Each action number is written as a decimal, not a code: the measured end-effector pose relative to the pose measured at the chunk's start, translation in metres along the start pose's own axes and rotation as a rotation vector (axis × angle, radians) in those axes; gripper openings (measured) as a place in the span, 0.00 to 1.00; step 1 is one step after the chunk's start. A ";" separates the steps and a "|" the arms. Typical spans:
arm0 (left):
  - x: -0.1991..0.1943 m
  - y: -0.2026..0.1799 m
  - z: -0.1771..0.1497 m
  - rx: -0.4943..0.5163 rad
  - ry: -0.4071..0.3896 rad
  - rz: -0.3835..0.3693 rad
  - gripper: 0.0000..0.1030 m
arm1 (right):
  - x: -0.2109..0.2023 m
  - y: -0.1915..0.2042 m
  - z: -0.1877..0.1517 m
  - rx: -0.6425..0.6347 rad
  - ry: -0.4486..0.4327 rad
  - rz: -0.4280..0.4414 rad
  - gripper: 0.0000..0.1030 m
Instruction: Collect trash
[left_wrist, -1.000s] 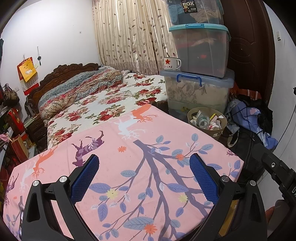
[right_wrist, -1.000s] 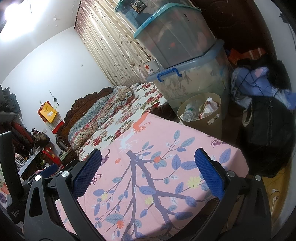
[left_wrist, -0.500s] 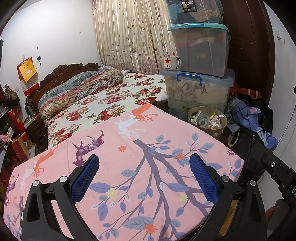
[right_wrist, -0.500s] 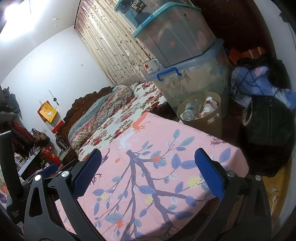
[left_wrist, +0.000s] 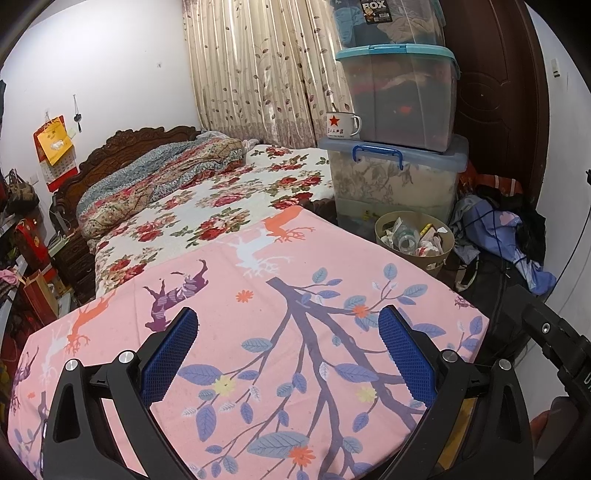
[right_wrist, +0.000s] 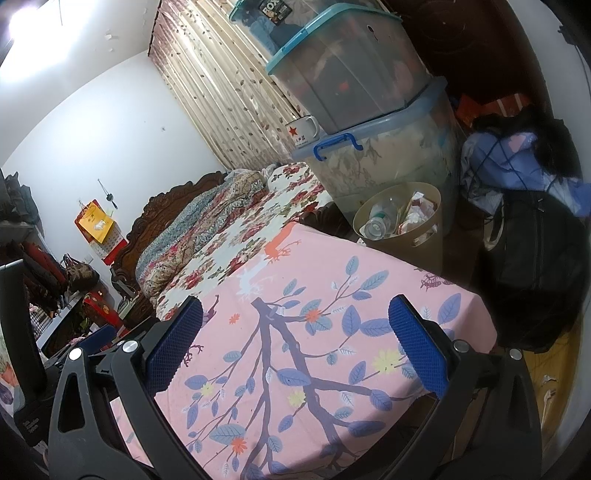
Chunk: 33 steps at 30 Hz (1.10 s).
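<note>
A tan waste bin (left_wrist: 413, 240) (right_wrist: 402, 221) stands on the floor past the far right corner of the table, filled with a clear plastic bottle (right_wrist: 376, 218) and crumpled wrappers. My left gripper (left_wrist: 288, 332) hangs open over the pink tree-print tablecloth (left_wrist: 258, 314) with nothing between its blue pads. My right gripper (right_wrist: 295, 321) is open too, held above the same cloth (right_wrist: 314, 332), empty. No loose trash shows on the cloth in either view.
Stacked clear storage boxes (left_wrist: 399, 110) with a star-marked white mug (left_wrist: 341, 123) rise behind the bin. A flower-print bed (left_wrist: 207, 199) lies beyond the table. Clothes and a black bag (right_wrist: 535, 266) crowd the floor at right. A dark door (left_wrist: 498, 92) stands behind.
Both views are almost unchanged; the right gripper's view has drifted very slightly. Both grippers stay open and empty.
</note>
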<state>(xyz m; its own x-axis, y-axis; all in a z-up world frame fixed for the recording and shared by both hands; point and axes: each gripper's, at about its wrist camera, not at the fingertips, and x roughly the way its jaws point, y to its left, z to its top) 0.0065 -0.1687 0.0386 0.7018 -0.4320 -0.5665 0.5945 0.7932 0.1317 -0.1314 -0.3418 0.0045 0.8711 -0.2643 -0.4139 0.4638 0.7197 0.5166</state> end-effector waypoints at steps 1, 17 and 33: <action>0.000 0.000 -0.002 -0.001 0.002 -0.003 0.92 | 0.000 0.000 0.000 0.001 0.000 -0.001 0.97; 0.002 0.005 0.001 -0.012 0.023 -0.011 0.92 | 0.000 0.002 -0.004 -0.003 0.003 0.001 0.97; 0.008 0.007 -0.004 -0.019 0.047 -0.024 0.92 | 0.000 0.004 -0.014 -0.005 0.013 -0.002 0.97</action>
<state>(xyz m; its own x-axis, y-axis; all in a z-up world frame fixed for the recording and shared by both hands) 0.0145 -0.1648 0.0318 0.6675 -0.4309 -0.6073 0.6035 0.7908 0.1023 -0.1317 -0.3298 -0.0038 0.8679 -0.2579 -0.4244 0.4649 0.7226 0.5116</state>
